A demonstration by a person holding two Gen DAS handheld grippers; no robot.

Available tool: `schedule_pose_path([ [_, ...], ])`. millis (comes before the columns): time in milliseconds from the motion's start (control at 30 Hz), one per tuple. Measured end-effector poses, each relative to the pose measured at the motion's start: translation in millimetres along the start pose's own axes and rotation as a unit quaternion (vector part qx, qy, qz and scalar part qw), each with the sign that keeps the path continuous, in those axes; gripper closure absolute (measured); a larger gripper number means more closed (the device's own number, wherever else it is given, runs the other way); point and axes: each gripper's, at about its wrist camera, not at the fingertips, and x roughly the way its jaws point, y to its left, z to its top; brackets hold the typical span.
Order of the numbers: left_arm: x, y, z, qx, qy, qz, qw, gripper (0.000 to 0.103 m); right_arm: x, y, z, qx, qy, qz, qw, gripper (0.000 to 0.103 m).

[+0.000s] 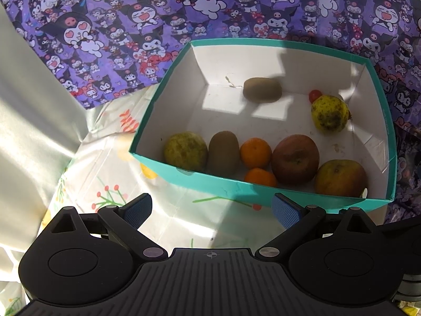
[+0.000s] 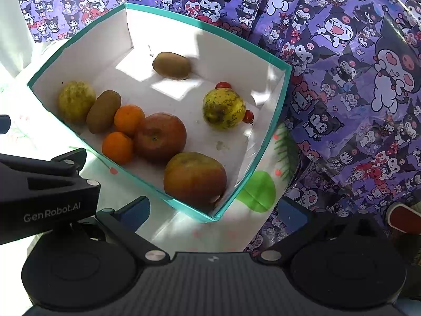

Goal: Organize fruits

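Note:
A teal box (image 1: 226,184) (image 2: 271,60) with a white inside holds several fruits. Along its near wall lie a green pear (image 1: 185,150) (image 2: 76,101), a kiwi (image 1: 223,152) (image 2: 103,112), two mandarins (image 1: 255,152) (image 2: 129,119), a red apple (image 1: 295,159) (image 2: 160,137) and a second apple (image 1: 340,177) (image 2: 194,177). Another kiwi (image 1: 262,90) (image 2: 171,65) lies at the back. A spotted yellow pear (image 1: 329,113) (image 2: 223,109) sits beside cherry tomatoes (image 1: 314,95) (image 2: 248,116). My left gripper (image 1: 211,212) is open and empty before the box. My right gripper (image 2: 214,214) is open and empty at the box's near corner.
The box stands on a white floral cloth (image 1: 110,184) (image 2: 184,226). A purple cartoon-print cloth (image 1: 131,26) (image 2: 355,92) covers the back and right. The left gripper's body (image 2: 44,192) shows at the left of the right wrist view.

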Motion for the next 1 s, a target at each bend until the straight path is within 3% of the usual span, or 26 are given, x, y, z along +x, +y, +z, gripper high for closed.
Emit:
schedule_pose_path([
  [1000, 9.1, -0.5, 4.4, 0.004, 0.008, 0.001, 1.0, 0.003, 6.6, -0.3, 5.7, -0.008, 0.004, 0.0, 1.0, 0.0],
])
